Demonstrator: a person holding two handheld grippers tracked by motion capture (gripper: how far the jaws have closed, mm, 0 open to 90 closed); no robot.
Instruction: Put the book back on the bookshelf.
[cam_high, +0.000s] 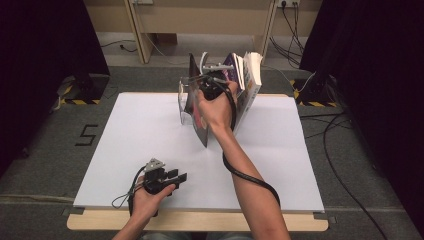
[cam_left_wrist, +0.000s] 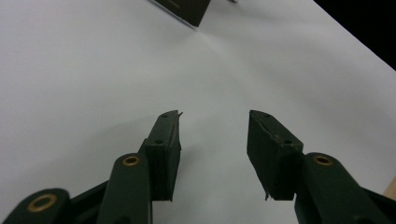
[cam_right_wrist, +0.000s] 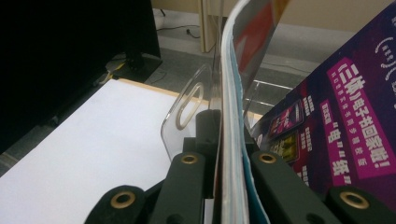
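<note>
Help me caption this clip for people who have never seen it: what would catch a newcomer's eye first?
First, the right claw at the far middle of the white table, clamped on a thin magazine beside a clear acrylic stand. A purple-covered book and a thicker book lean there too. Near the front edge the left claw rests open with nothing between its jaws.
</note>
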